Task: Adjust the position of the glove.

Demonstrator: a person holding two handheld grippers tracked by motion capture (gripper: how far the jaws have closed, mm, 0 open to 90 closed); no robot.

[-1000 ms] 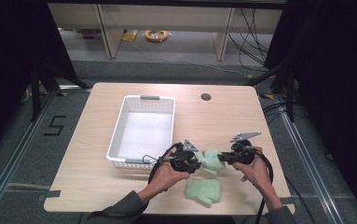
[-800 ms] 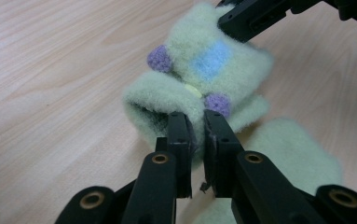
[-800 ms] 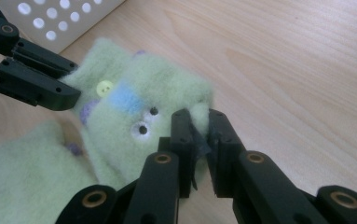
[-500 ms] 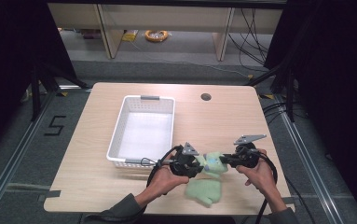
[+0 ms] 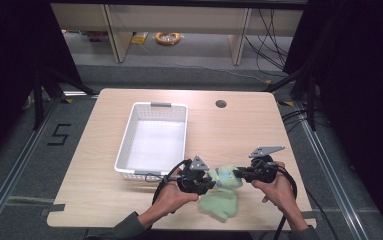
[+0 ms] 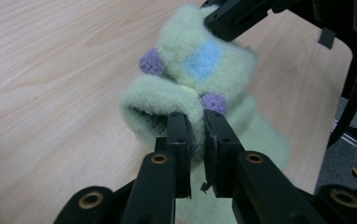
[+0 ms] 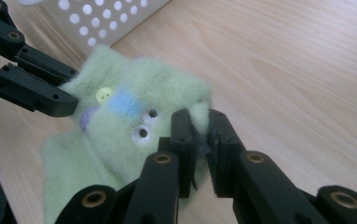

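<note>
A fuzzy pale-green sock (image 5: 222,192) with a blue patch, purple dots, a yellow button and sewn-on eyes hangs between both grippers near the table's front edge. My left gripper (image 5: 210,183) is shut on its left edge; in the left gripper view the jaws pinch the sock's cuff (image 6: 176,100). My right gripper (image 5: 236,174) is shut on the sock's right edge, the fabric (image 7: 134,107) caught between its jaws. The sock's lower part droops toward the tabletop.
A white perforated basket (image 5: 129,145) stands on the wooden table (image 5: 229,130) left of centre, just behind my left hand. A round cable hole (image 5: 221,104) sits near the far edge. Shelving and cables lie on the floor beyond.
Both grippers have drifted a little toward the table's front with the sock held between them, and the sock is lifted slightly and stretched wider.
</note>
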